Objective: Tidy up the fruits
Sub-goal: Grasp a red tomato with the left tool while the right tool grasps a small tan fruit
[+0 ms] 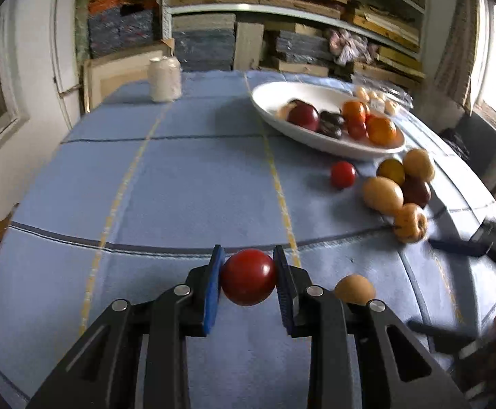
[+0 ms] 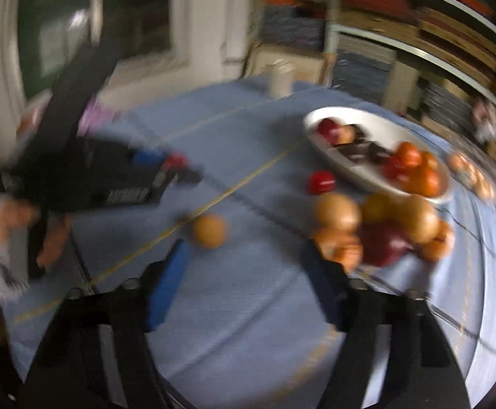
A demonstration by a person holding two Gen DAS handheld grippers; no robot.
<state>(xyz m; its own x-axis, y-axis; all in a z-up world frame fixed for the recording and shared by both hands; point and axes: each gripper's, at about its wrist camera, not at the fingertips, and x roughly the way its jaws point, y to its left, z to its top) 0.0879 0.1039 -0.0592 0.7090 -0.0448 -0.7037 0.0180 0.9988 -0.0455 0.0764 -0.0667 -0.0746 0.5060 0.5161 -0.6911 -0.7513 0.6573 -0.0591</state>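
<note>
So the red round fruit (image 1: 249, 276) sits low at about 6 o'clock in the left wrist view, pinched between the blue pads of the left gripper (image 1: 248, 284). Both pads press its sides, so those fingers are clenched on it. It's just above the blue cloth of the surface (image 1: 186, 177); can't tell if it still touches.

Right next to it at about 4 o'clock there's a small tan fruit (image 1: 354, 288) lying loose on the cloth, half hidden behind the right finger.

Further out toward 2 o'clock is a loose pile of fruit (image 1: 399, 192), yellowish and dark red ones bunched together and touching, with a small red fruit (image 1: 343, 174) on its own just to the 9 o'clock side of the pile. Past that, at 1 o'clock, the white bowl (image 1: 275, 95) already holds a dark red apple, some dark purple things and a few orange ones.

At 11 o'clock, far end of the surface, stands a pale jar (image 1: 164, 80). Behind it all are shelves (image 1: 282, 13) stuffed with stacked boards and folded cloth.

The right wrist view is super blurry. The right gripper (image 2: 248, 266) has its fingers apart with nothing between them, released, over bare cloth; the pile (image 2: 384, 228) is at its 2 o'clock and the tan fruit (image 2: 209, 230) at 11 o'clock. A hand (image 2: 19, 225) on the left gripper's handle shows at 9 o'clock.
</note>
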